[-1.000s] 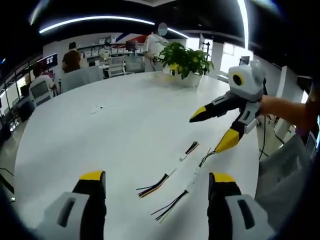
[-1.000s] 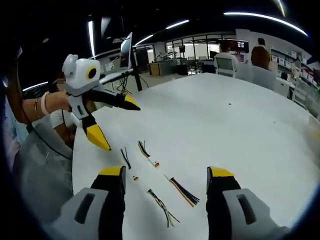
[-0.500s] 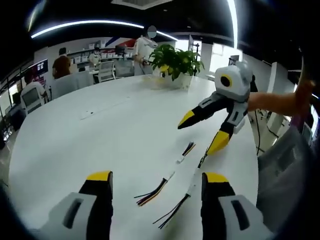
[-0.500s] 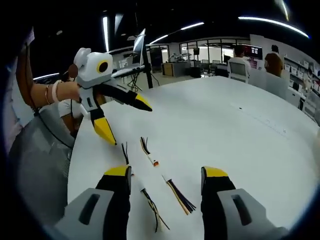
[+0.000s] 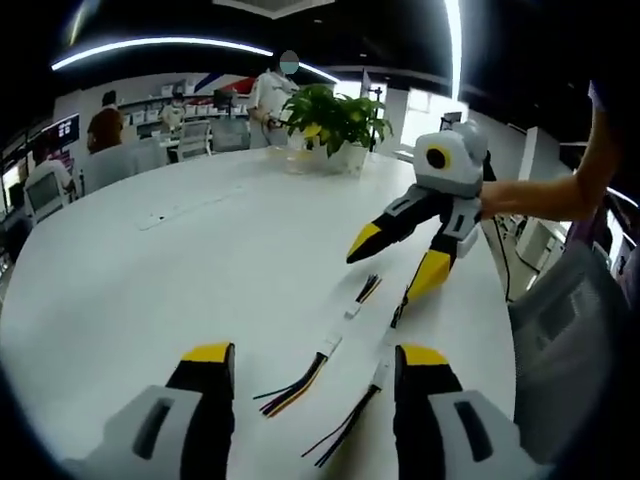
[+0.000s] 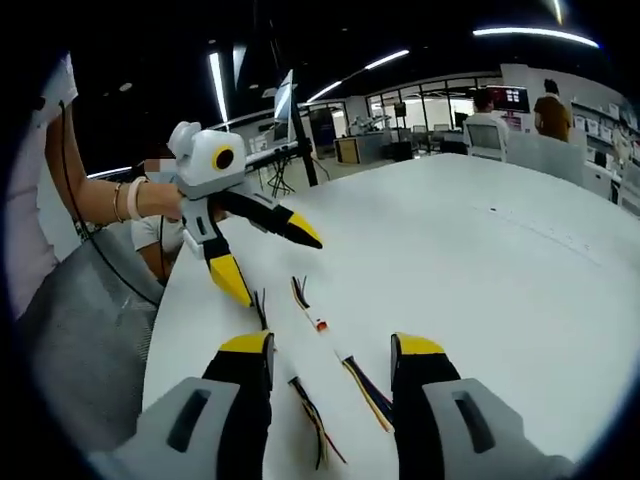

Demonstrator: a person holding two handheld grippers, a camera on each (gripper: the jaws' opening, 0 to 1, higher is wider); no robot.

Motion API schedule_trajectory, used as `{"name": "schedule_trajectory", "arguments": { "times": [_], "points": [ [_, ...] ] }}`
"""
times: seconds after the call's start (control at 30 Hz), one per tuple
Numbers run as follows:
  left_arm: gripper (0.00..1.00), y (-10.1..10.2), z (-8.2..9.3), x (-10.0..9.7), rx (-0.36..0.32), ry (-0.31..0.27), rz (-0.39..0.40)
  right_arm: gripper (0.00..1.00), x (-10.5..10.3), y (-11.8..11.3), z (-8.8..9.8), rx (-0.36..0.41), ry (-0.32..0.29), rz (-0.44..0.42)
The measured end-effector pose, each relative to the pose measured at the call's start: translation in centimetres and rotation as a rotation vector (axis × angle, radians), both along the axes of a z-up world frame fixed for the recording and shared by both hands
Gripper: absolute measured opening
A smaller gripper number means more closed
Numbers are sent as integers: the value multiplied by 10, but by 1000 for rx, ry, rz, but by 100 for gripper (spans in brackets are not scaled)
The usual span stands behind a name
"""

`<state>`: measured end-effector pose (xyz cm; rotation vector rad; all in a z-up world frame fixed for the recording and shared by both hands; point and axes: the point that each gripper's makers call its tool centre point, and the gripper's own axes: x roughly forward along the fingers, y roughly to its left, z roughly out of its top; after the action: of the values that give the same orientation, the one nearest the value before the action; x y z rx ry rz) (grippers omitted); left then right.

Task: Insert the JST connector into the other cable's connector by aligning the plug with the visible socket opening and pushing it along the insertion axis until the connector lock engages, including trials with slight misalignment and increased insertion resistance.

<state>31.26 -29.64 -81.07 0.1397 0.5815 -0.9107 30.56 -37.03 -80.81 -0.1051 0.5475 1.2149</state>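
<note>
We hold the left gripper (image 5: 312,362) and the right gripper (image 6: 329,355) with jaws spread and empty, above the two cables (image 5: 300,378) lying loose on the white table (image 5: 150,280) at six o'clock, presumably to line up a pick. Plug and socket are too small to distinguish.

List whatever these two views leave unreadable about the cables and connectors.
- Left gripper view: connectors too small to tell plug from socket or see the opening.
- Right gripper view: the right tool hides part of one cable.
- Both views: wire count and connector lock too small and blurred.
</note>
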Motion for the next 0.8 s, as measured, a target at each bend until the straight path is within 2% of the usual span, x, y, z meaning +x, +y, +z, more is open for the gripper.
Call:
{"name": "schedule_trajectory", "arguments": {
  "times": [0.03, 0.07, 0.27, 0.33, 0.43, 0.53, 0.8],
  "points": [
    [61, -1, -2, -2, -9, 26, -4, 42, 0, 0, -1, 0, 3, 2],
    [61, -1, -4, -2, -9, 29, -7, 42, 0, 0, -3, -2, 5, 4],
    [57, -6, -8, -2, -26, 17, -38, 35, 1, 2, -7, 25, 6, 20],
    [55, -7, -11, -1, -37, 33, -36, 32, 1, 2, -8, 32, 6, 24],
    [55, -8, -15, 0, -53, 53, -32, 32, 1, 1, -15, 21, 24, 27],
    [52, -8, -17, 2, -67, 39, -37, 31, 1, -1, -18, 23, 19, 37],
    [44, -11, -19, 3, -96, 19, -73, 27, 3, 0, -20, 47, -52, 85]
  ]
}}
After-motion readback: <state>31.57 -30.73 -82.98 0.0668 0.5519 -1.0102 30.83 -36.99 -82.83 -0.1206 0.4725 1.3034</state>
